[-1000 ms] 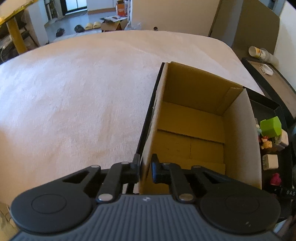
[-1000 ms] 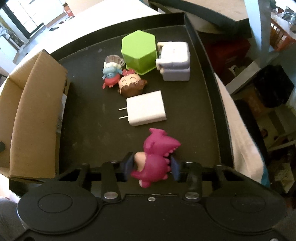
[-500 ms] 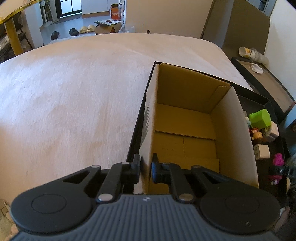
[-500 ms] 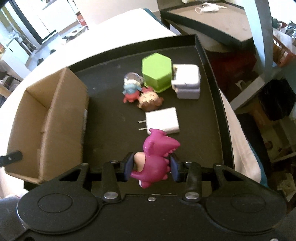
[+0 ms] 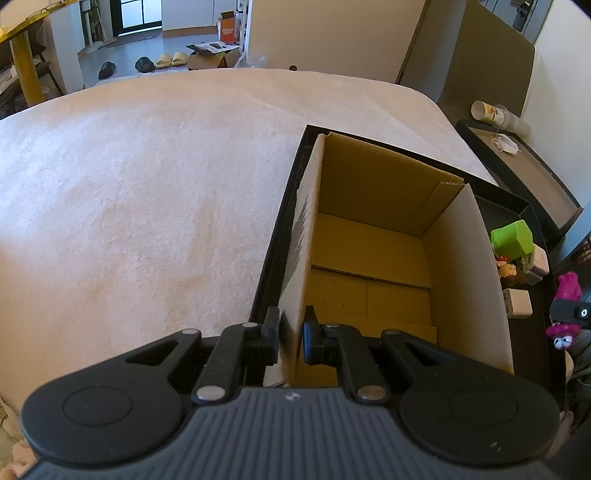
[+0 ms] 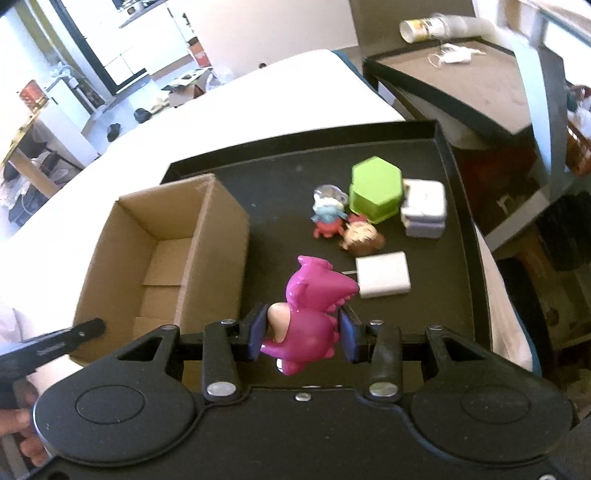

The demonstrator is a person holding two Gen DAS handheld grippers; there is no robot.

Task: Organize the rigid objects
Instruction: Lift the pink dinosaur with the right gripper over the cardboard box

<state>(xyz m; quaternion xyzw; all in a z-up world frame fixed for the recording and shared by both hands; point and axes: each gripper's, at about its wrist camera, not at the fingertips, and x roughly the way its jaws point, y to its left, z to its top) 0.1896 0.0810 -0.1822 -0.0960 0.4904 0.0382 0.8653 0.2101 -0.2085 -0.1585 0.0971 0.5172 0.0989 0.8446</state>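
My right gripper [image 6: 303, 338] is shut on a pink dinosaur toy [image 6: 314, 314] and holds it above the black tray [image 6: 280, 229], to the right of the open cardboard box [image 6: 162, 251]. My left gripper [image 5: 290, 338] is shut on the box's near left wall [image 5: 295, 280]. The box [image 5: 373, 258] has nothing inside. The pink toy [image 5: 567, 291] also shows at the right edge of the left wrist view. On the tray lie a green hexagonal block [image 6: 376, 194], a white charger [image 6: 384, 275], a grey-white block [image 6: 424, 214] and two small figurines [image 6: 328, 218].
The tray sits on a white cloth-covered surface [image 5: 147, 206]. A second black-rimmed tray [image 6: 461, 85] with paper cups [image 6: 436, 24] stands at the back right. The floor drops off beyond the tray's right edge.
My right gripper has risen and drawn back with the pink toy, moving left toward the box. My left gripper keeps its hold on the box wall.
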